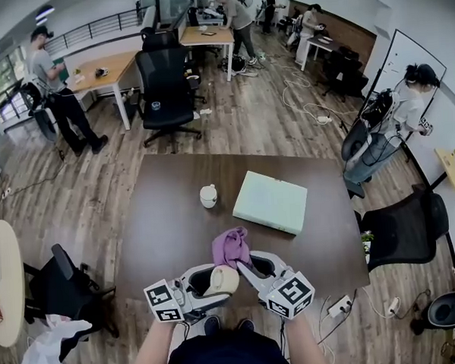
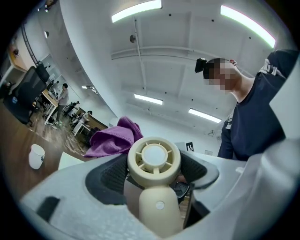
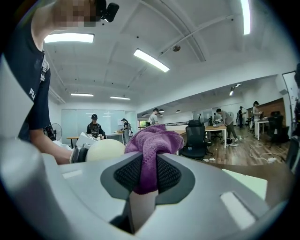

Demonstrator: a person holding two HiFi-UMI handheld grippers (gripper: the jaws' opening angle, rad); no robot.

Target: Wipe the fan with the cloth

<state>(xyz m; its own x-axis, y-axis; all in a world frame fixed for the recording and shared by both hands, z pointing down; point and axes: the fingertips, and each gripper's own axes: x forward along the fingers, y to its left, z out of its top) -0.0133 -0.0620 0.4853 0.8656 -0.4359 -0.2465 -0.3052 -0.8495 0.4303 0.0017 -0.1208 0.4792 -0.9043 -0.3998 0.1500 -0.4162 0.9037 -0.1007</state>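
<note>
Fan (image 2: 157, 206) is sitting clamped in the left tongs (image 2: 153, 165); the right tongs (image 3: 149, 174) are gripping the cloth (image 3: 152, 146), so rubbing it gently over the fan's ribbed face is looking best.

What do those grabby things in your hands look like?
Each gripper is smooth pale grey plastic: the left gripper and right gripper have two broad jaws lined with dark knobbly pads. A white cube with black square markers sits on each. The person wears a dark navy short-sleeved top.
</note>
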